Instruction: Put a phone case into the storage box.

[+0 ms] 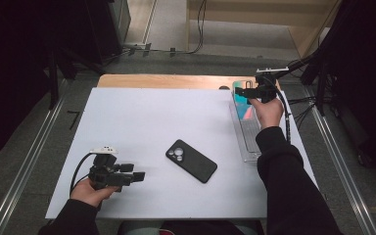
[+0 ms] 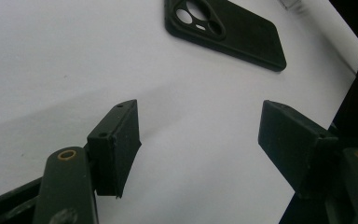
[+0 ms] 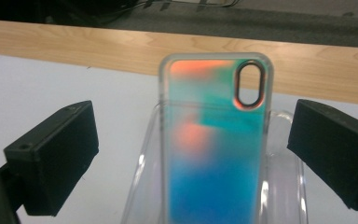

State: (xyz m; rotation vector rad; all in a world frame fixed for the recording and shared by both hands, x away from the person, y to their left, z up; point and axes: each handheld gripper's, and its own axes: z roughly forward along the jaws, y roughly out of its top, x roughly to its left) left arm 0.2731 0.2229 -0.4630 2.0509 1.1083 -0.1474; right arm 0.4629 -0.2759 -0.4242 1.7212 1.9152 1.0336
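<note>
While my right gripper (image 3: 193, 154) hangs wide open over the colourful phone case (image 3: 214, 144) in the clear tray (image 3: 286, 186), I judge it light, flexible, slippery, best pinched across its long edges.

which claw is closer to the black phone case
Left. The left claw sits open just left of the black phone case, pointing toward it. The right claw is open at the far right, over the colourful case.

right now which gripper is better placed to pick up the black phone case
Left. The left gripper sits open beside the black phone case, jaws aimed toward it; the right gripper is off at the clear tray.
</note>
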